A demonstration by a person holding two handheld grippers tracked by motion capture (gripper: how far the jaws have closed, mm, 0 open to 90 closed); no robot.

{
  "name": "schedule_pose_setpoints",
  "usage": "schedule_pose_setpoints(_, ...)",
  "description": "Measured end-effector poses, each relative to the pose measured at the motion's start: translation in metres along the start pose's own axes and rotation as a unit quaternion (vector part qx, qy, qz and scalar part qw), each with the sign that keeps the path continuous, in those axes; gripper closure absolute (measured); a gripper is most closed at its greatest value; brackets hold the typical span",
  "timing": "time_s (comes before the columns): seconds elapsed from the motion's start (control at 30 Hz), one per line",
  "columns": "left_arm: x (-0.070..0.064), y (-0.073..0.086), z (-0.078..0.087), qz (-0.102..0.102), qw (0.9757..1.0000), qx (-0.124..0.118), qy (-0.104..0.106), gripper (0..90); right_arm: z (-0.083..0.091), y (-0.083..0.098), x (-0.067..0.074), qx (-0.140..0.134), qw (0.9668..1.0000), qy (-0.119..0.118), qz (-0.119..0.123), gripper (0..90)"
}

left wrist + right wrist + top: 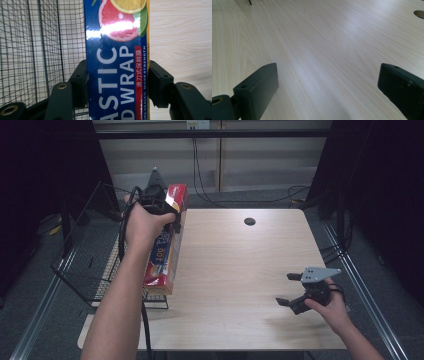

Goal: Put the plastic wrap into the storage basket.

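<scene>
A long plastic wrap box, red on top with blue printed sides, hangs in the air over the table's left edge, tilted lengthwise. My left gripper is shut on it near its far end. In the left gripper view both pads press the blue face of the plastic wrap box, which carries fruit pictures and white lettering. My right gripper rests low over the table at the front right, jaws wide apart with nothing between them; the right gripper looks across bare wood.
A black wire basket stands off the table's left side, just beneath the box; its mesh shows behind the box. The wooden table has a round cable hole near its far edge. Dark curtains flank both sides.
</scene>
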State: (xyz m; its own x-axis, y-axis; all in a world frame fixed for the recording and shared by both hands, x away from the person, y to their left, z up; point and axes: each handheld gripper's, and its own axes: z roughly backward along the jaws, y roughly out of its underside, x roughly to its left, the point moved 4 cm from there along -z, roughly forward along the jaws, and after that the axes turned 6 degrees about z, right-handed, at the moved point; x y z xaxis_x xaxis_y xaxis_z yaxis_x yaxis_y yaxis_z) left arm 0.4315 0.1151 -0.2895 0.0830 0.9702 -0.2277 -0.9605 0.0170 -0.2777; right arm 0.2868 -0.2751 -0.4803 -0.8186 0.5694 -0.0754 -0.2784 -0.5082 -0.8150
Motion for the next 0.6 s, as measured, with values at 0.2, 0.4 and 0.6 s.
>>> schedule_pose_setpoints(0.2,0.011,-0.001,0.004,0.004,1.0,-0.003,-0.002,44.0,0.0,0.0,0.0,-0.001,1.0,0.0,0.001,2.8)
schedule_pose_setpoints(0.4,0.02,0.0,0.007,0.017,0.9999,-0.001,-0.003,44.0,0.0,0.0,0.0,0.0,1.0,0.0,0.0,2.8)
schedule_pose_setpoints(0.6,0.027,0.0,0.011,0.017,0.9998,0.001,-0.008,44.1,0.0,0.0,0.0,0.001,1.0,-0.001,0.0,2.8)
